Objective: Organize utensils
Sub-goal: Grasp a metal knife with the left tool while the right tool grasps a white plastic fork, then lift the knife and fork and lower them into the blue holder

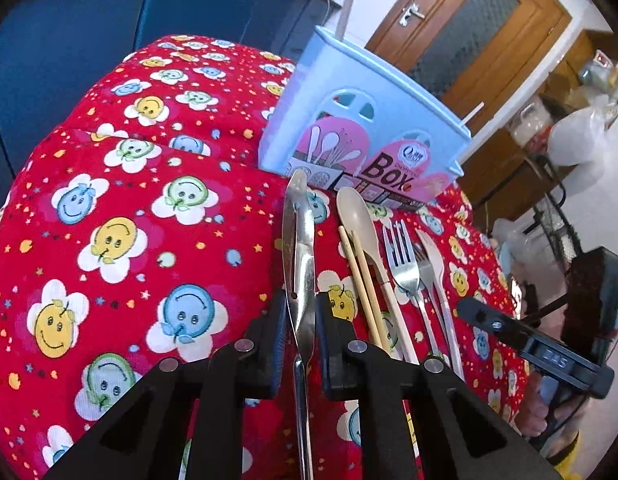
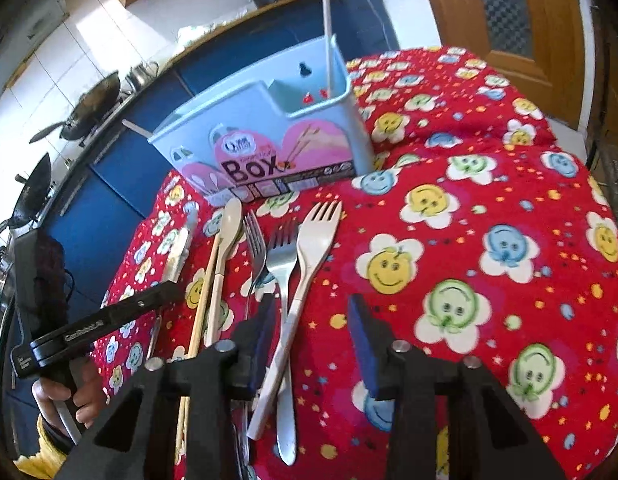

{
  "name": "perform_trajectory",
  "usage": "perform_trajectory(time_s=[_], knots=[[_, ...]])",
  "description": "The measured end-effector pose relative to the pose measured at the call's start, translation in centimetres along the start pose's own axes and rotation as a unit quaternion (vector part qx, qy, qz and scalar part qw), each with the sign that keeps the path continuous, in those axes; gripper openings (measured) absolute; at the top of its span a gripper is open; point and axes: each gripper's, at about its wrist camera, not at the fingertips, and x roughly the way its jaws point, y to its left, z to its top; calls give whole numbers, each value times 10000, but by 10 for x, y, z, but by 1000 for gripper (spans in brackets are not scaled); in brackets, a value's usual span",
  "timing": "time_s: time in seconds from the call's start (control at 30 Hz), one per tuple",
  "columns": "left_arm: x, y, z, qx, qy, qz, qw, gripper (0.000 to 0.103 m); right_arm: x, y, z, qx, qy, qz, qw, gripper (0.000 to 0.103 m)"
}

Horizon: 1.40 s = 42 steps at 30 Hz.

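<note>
Red cloth (image 1: 213, 128) printed with smiling flower faces covers the table, with blue kitchen cabinets (image 2: 109, 208) behind it and a wooden door (image 1: 469, 28) off to one side. Toward the far edge of the cloth stands the pale blue utensil box (image 1: 365, 120), its pink label facing the cameras; a thin pale stick leans upright in its end compartment.

Just in front of the box the utensils lie side by side, heads toward it. Nearest the box's left end are the steel tongs (image 1: 299, 248), their tip close to the box's foot. The left gripper (image 1: 300, 312) points steeply down over them and its jaws stand narrow, closed on the tongs' arms partway along their length, the handle end running back beneath the gripper.

Further along the front of the box lie a pair of wooden chopsticks (image 1: 363, 280), a beige spoon (image 1: 355, 216), two metal forks (image 2: 277, 264) and a white plastic fork (image 2: 313, 248), the last resting aslant across one metal fork's handle.

The right gripper (image 2: 313, 340) tilts down over the handles of these forks, on the near side from the box. Its jaws are partly open with nothing pinched: the white fork's handle passes just beside the left blue pad (image 2: 261, 340), while the right pad hangs over bare cloth. In the right wrist view a hand (image 2: 69, 396) grips the left tool's handle.
</note>
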Motion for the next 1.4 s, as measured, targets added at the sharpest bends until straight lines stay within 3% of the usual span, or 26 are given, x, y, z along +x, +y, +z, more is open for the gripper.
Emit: perform_trajectory(time_s=[0.13, 0.37, 0.43, 0.57, 0.8, 1.03, 1.27, 1.4], knots=[[-6, 1, 2, 11, -146, -99, 9998, 13, 13, 2, 6, 99, 230, -93, 9996, 26], [-18, -5, 1, 184, -439, -167, 9987, 13, 24, 11, 18, -84, 495, -418, 9979, 21], [-22, -8, 0, 241, -543, -208, 9980, 13, 27, 14, 21, -224, 559, -595, 9964, 10], [-32, -14, -2, 292, -710, -317, 9965, 13, 27, 10, 24, -153, 572, -587, 9965, 8], [-54, -28, 3, 390, -1196, -524, 9907, 11, -7, 9, 20, -107, -217, 9, 9997, 7], [-68, -45, 22, 535, -1737, -646, 9812, 6, -48, 17, 26, -358, -1500, 213, 9878, 7], [-69, -57, 44, 616, -1903, -575, 9781, 6, -59, 22, 36, -464, -1960, 333, 9789, 7], [-80, -67, 63, 759, -2183, -466, 9718, 6, -64, 23, 41, -531, -2135, 387, 9747, 7]])
